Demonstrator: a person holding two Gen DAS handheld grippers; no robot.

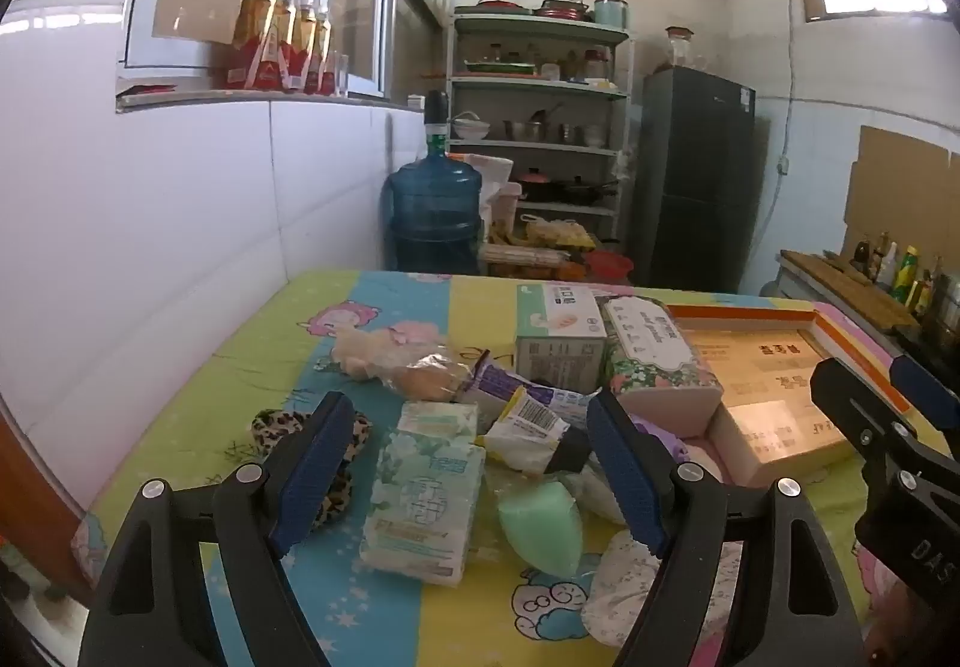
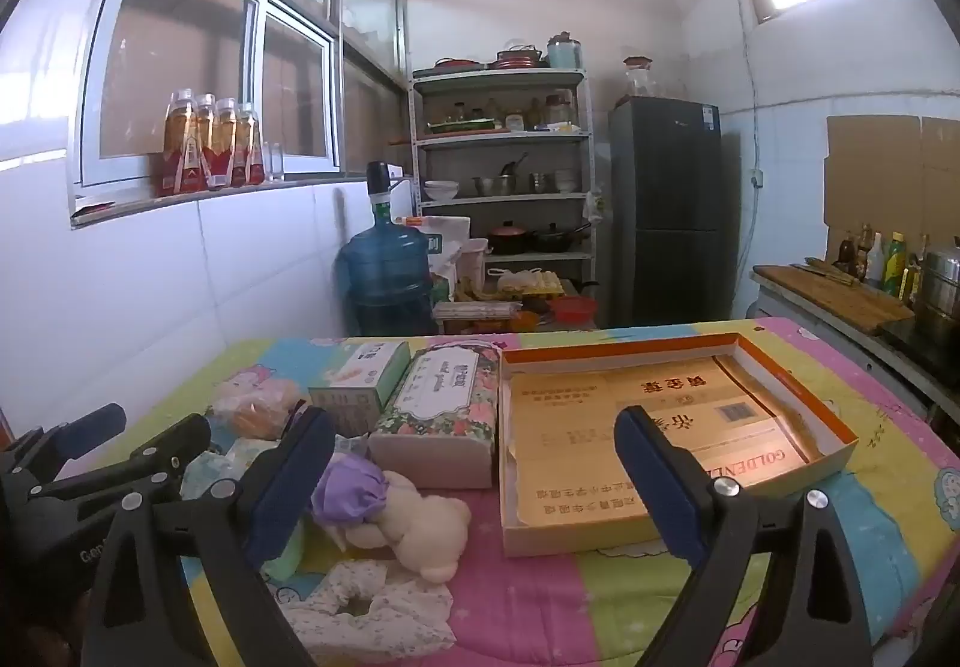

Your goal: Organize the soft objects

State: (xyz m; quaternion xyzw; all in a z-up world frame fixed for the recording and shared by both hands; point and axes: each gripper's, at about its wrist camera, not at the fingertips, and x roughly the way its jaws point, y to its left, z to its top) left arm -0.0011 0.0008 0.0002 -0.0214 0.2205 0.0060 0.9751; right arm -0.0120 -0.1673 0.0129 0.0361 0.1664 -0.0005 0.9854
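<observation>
Both grippers hover above a table covered with a bright cartoon-print cloth (image 2: 600,595), each with its jaws spread wide and nothing between them. The left gripper (image 1: 474,463) hangs over the pile of soft items at the left of the table: a pale green tissue pack (image 1: 423,493) lies near, directly ahead of it, with a mint-green sponge (image 1: 543,523) just to its right and a leopard-print scrunchie (image 1: 288,427) partly hidden behind its left finger. Farther off lie a wrapped bun (image 1: 429,376) and a small green-and-white box (image 1: 558,331). The right gripper (image 2: 474,478) stands before a shallow open cardboard tray (image 2: 798,397), which sits at the right of the table. A floral tissue pack (image 2: 444,415) touches the tray's left wall; a cream plush toy (image 2: 429,532) with a purple cloth (image 2: 351,490) and a floral white scrunchie (image 2: 372,607) lie near, left of the tray.
</observation>
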